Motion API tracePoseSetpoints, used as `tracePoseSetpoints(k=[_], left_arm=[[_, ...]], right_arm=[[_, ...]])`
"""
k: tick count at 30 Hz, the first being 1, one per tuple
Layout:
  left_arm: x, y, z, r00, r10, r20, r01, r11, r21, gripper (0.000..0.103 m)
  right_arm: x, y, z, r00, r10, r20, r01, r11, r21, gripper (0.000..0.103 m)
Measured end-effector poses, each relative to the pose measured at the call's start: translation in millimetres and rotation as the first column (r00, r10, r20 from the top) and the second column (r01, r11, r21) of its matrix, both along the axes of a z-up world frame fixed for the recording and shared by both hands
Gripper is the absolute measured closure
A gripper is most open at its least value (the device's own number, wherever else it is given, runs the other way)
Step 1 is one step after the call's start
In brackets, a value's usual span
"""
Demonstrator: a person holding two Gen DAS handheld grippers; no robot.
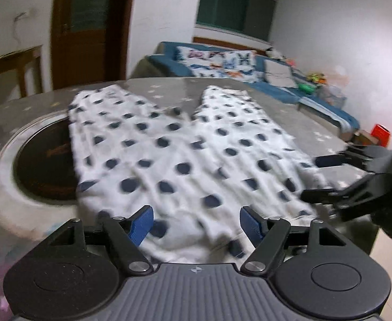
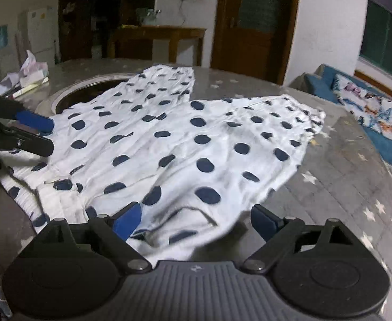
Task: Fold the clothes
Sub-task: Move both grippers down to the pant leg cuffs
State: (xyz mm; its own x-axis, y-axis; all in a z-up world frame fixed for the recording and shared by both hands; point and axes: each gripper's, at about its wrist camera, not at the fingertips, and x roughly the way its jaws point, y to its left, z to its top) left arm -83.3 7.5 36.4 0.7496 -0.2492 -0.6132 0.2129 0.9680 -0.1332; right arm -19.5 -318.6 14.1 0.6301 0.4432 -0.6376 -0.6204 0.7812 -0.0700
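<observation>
Trousers [image 2: 174, 144], white with dark dots, lie spread on table [image 2: 342, 165].

White shorts [image 2: 169, 144] with navy dots — spread flat on the table, legs pointing away, slightly wrinkled

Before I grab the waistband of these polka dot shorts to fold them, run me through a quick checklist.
1. Left gripper open: ok.
2. Right gripper open: ok.
3. Both at the near edge of the polka dot shorts, nothing held: ok.
4. Shorts lying flat: not ok, wrinkled, near edge rumpled.
5. Shorts fully on the table: not ok, one leg overlaps the round recess.
6. Seams lined up: cannot tell, blurred.
</observation>
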Motion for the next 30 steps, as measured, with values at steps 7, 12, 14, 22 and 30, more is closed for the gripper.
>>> tracePoseSetpoints(k=[7, 12, 14, 22, 30], left_arm=[[-13.4, 2.1, -3.1, 1.0, 0.021, 0.015, -0.022, 0.998, 0.056, 0.032], [-21.0, 7.5, 0.4, 0.999, 0.046, 0.02, -0.047, 0.997, 0.059, 0.032], [-26.6, 10.5, 0.7, 0.999, 0.052, 0.012, -0.052, 0.997, 0.064, 0.032], [-57.0, -2.4, 15.6, 0.995, -0.076, 0.064, 0.072, 0.996, 0.058, 0.032], [-57.7, -29.6, 1.6, 0.98, -0.193, 0.049, 0.185, 0.973, 0.139, 0.05]], right_arm=[[-13.1, 6.9, 20.8, 0.997, 0.008, 0.078, -0.012, 0.999, 0.047, 0.01], [-21.7, 31.0, 17.5, 0.994, 0.081, 0.076, -0.086, 0.994, 0.074, 0.01], [-24.0, 36.7, 12.0, 0.993, 0.099, 0.064, -0.102, 0.994, 0.047, 0.01], [-47.2, 36.2, 22.0, 0.988, 0.147, 0.043, -0.149, 0.988, 0.047, 0.024], [-72.9, 60.7, 15.7, 0.958, 0.283, 0.039, -0.283, 0.959, -0.016, 0.053]])
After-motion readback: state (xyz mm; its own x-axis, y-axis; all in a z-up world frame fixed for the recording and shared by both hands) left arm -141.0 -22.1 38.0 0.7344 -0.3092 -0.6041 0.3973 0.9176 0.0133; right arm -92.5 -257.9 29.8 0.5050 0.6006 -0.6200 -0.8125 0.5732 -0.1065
